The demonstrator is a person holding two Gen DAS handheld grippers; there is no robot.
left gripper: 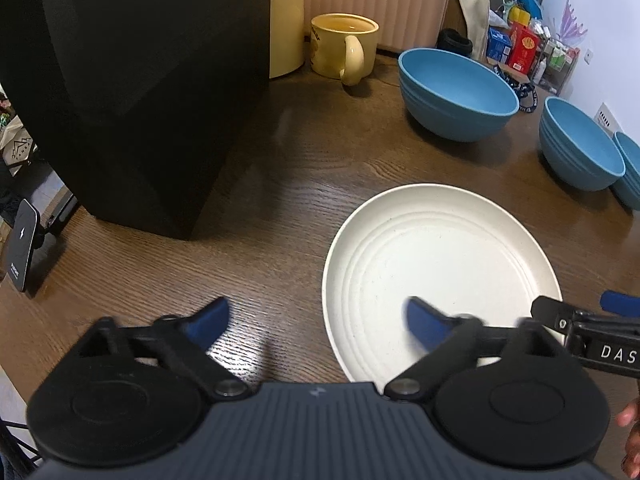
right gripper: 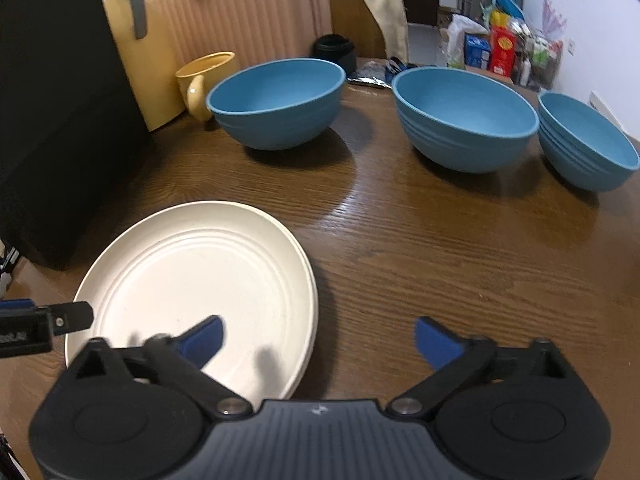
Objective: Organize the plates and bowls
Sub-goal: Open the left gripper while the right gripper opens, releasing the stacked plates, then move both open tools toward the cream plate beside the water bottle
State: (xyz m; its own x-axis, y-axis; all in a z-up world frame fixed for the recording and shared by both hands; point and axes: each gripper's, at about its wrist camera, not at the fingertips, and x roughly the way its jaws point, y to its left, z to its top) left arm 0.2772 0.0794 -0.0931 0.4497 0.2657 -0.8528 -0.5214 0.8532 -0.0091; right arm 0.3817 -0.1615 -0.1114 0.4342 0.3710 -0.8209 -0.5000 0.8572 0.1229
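Plates [right gripper: 192, 280], cream with raised rings, lie stacked near the front of the dark wood-grain desk [right gripper: 440, 248]; the right wrist view shows more than one rim along the stack's right edge, while the left wrist view shows only the top plate [left gripper: 436, 264]. Behind them stand three blue bowls: the left bowl [right gripper: 276, 100], the middle bowl [right gripper: 464, 116] and the right bowl [right gripper: 588, 140], each apart from its neighbour. In the left wrist view the right bowl [left gripper: 630, 168] is cut by the frame edge, tucked just behind the middle bowl [left gripper: 580, 144], and the left bowl [left gripper: 456, 92] sits well back.

A yellow mug [left gripper: 344, 46] stands at the rear beside a big black box [left gripper: 132, 80] that fills the desk's left side. A ribbed pink case [right gripper: 248, 12] rises behind the desk, and a shelf of colourful boxes [right gripper: 500, 44] stands against the white wall.

The left claw [left gripper: 318, 324] is spread wide and holds nothing; its right finger hangs over the near part of the top plate, its left one over bare wood. The right claw [right gripper: 320, 338] is likewise wide apart and empty, its left finger over the stack, its right one over the desk. Each view catches the other claw's tip at its edge. Only the left wrist view shows a dark stand [left gripper: 22, 248] off the desk's left side.
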